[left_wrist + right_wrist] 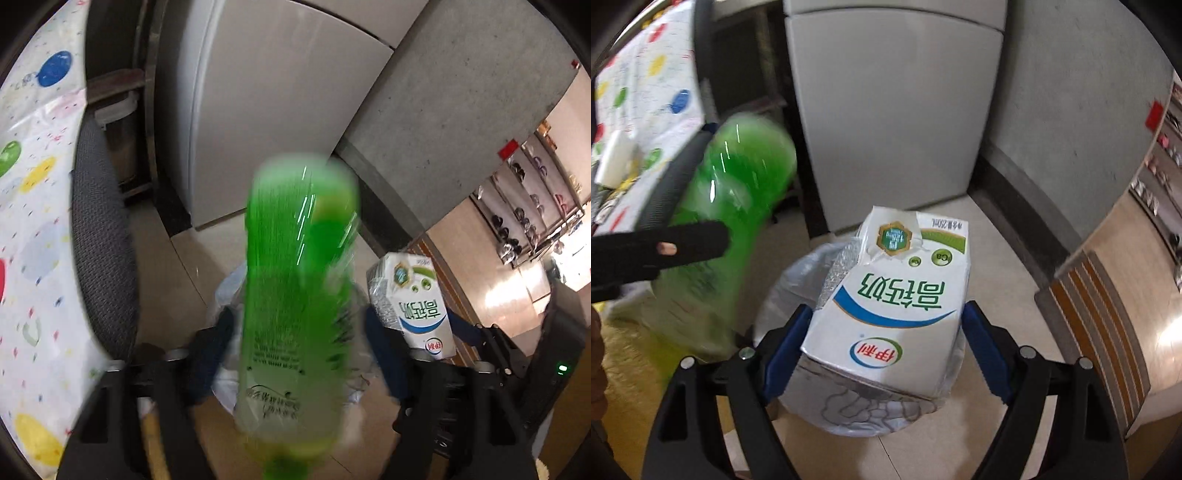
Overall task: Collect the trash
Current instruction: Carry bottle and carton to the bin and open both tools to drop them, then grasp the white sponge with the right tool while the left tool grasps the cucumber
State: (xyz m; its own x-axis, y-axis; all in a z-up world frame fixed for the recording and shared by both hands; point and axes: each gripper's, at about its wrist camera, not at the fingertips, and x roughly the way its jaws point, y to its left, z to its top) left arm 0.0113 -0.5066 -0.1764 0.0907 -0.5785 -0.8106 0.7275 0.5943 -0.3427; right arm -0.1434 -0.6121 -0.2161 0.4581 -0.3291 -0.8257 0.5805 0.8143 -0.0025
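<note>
Trash first: on the left wrist view a green bottle [295,306] hangs blurred between the left tongs [299,350], whose blue pads stand clear of its sides, so the tongs are apart and the bottle looks let go, dropping toward the bag-lined bin [229,291] on the floor. Beside it sits the milk carton [410,299]. Over to the right wrist view: the milk carton [890,299] lies between the right tongs [882,343], pads spread wide with a gap on the right side; it seems released too, right above the bin [798,280]. I'd call this the drop-in step. Next, both tongs need to pull back and seek more litter.
</note>
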